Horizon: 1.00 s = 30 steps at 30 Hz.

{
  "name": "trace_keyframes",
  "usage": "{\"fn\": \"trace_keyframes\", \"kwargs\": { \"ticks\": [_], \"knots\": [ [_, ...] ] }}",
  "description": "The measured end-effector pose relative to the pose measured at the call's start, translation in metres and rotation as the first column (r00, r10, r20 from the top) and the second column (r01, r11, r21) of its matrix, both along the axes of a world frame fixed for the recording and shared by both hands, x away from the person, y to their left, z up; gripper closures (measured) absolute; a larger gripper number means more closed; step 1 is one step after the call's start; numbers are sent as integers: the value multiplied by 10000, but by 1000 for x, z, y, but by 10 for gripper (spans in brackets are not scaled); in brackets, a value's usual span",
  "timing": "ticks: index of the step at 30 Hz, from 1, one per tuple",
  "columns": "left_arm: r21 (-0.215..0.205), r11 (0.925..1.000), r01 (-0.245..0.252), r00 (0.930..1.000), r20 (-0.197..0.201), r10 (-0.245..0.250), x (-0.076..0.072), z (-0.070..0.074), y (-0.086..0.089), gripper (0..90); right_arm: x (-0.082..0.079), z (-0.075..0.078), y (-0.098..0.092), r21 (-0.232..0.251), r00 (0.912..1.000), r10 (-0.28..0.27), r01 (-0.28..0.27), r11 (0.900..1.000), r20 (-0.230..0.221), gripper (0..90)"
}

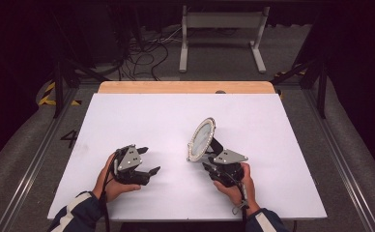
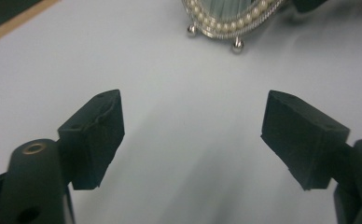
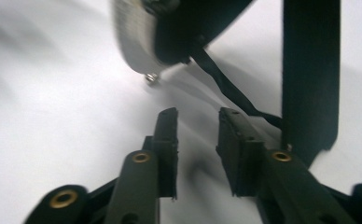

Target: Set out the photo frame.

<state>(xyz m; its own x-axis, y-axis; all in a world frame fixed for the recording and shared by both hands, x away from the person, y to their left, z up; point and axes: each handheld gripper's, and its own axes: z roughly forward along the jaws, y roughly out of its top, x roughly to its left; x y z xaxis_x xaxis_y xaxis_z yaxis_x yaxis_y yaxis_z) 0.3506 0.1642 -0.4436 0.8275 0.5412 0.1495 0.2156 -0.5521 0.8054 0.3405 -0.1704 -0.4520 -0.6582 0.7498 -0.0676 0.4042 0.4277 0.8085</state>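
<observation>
An oval mirror with a pearl-studded rim stands upright on the white table, leaning on a black back stand. My left gripper rests low on the table to the mirror's left. Its jaws stand wide open with bare table between them. In the left gripper view the mirror's small ball feet lie ahead of that gripper. My right gripper sits just behind the mirror's base, beside the stand. Its jaws are a little apart and hold nothing. A thin black cord runs from the mirror's back to the stand.
A wooden strip runs along the table's far edge. Beyond it, a white metal frame and loose cables lie on the floor. Bare white surface spreads to the left, right and far side of the mirror.
</observation>
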Motion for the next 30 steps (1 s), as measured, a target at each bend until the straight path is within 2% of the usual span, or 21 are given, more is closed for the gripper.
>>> {"fn": "trace_keyframes", "kwargs": {
  "ticks": [1,4,8,13,18,20,22,25,27,30],
  "knots": [
    [23,10000,-46,9997,-231,47,-2,-3,3,188,-1,1,1,166,10000,34,-34,9999,16,627],
    [280,9996,-95,9987,-492,109,-10,-9,11,163,-6,4,7,556,9997,208,-216,9982,155,558],
    [297,9995,-87,9977,-669,107,-17,-11,20,155,-8,7,15,687,9992,271,-291,9972,296,509],
    [28,9999,-150,9979,-634,152,-17,-8,22,150,-6,9,26,903,9993,-72,39,9959,360,474],
    [444,9986,-277,9974,-648,305,-15,-12,18,148,-1,9,33,1291,9974,-599,544,9901,391,456],
    [472,9985,-262,9973,-667,293,-15,-12,18,148,1,10,36,1377,9956,-800,726,9878,493,461],
    [407,9991,-85,9976,-680,113,-16,-11,16,154,3,9,38,1536,9936,-1050,975,9833,414,463],
    [407,9991,102,9978,-654,-75,-17,-11,15,154,4,8,41,1533,9910,-1262,1179,9811,451,462],
    [471,9987,190,9973,-720,-156,-17,-13,13,153,4,6,48,1329,9876,-1460,1374,9816,573,472],
    [504,9985,234,9965,-815,-192,-16,-14,13,153,8,6,48,1364,9825,-1750,1652,9768,633,495]
  ]
}}
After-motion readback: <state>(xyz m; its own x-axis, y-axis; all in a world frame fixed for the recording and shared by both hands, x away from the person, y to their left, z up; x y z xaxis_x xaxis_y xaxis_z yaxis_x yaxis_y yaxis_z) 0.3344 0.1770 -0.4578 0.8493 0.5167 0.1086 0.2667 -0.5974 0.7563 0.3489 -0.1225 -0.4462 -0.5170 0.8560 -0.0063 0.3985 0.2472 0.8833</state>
